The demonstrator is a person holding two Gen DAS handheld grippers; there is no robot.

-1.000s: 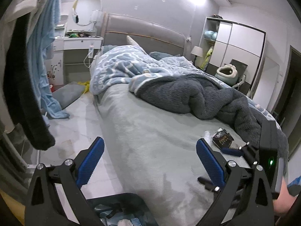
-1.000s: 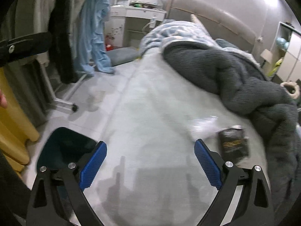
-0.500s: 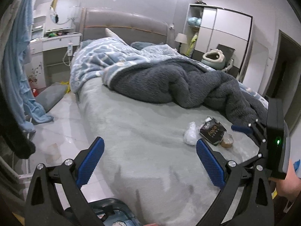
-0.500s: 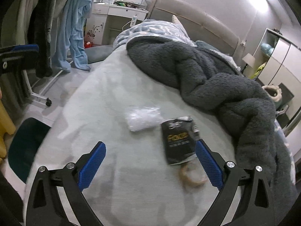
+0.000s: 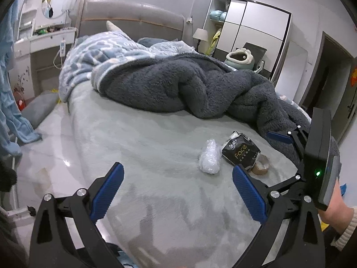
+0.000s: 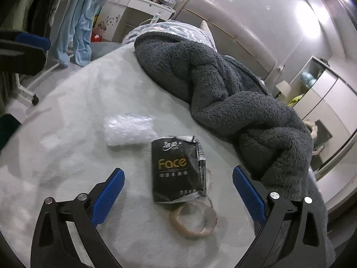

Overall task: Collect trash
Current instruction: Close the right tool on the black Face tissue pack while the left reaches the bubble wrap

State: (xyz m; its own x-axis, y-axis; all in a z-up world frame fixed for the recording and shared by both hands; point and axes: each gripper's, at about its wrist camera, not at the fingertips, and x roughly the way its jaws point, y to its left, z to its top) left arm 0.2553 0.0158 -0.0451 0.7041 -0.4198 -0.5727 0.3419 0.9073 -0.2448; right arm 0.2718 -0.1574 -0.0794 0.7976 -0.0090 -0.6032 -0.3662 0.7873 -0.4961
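Black wrapper (image 6: 176,169) now nearer, between the open right gripper (image 6: 177,193) fingers.

Right tongs (image 6: 177,192) spread wide, hovering over a grey bed (image 6: 67,116). Between the blue fingers (image 6: 107,192) lies a black wrapper (image 6: 176,169) printed "Face", its lower edge overlapping a tape ring (image 6: 194,222). A crumpled clear plastic bag (image 6: 129,129) sits just beyond the wrapper. A dark fleece blanket (image 6: 223,93) is heaped along the bed's right side.
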